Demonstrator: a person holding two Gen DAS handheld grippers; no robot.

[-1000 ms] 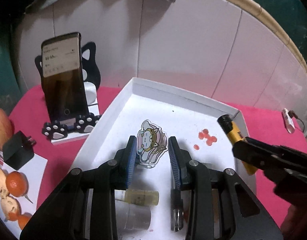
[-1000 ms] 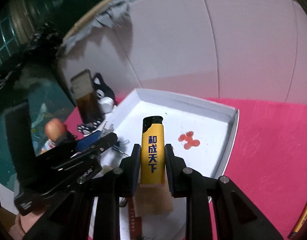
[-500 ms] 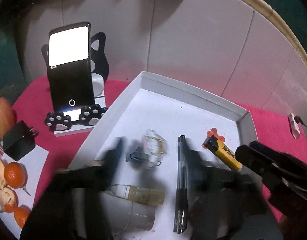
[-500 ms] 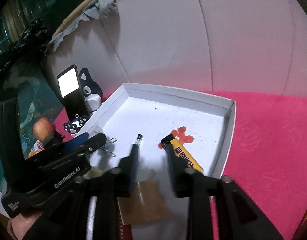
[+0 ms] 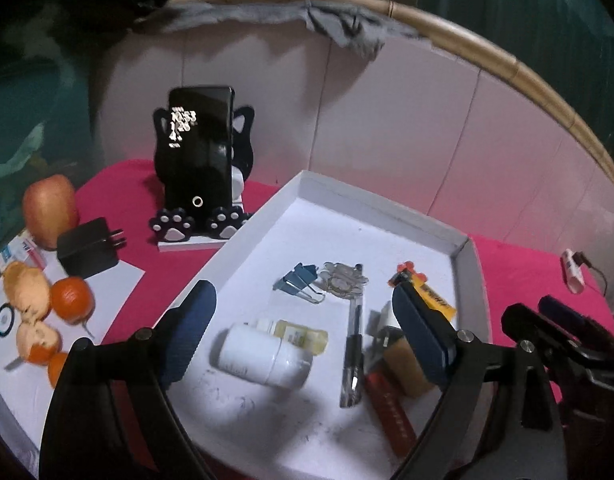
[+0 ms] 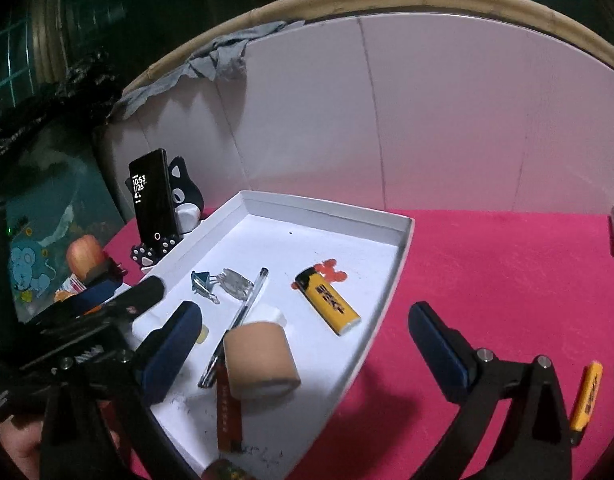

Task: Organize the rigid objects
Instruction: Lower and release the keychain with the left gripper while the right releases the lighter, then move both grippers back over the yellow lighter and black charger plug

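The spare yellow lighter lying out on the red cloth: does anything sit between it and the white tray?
Nothing visible does. Only bare red cloth lies between the spare lighter and the white tray, whose low side wall it must clear. Just inside that wall another yellow lighter lies flat, with free floor around it.

Home tabletop – fruit (image 5: 50, 210), phone (image 5: 199, 148) on cat stand, pink cloth (image 6: 507, 264).
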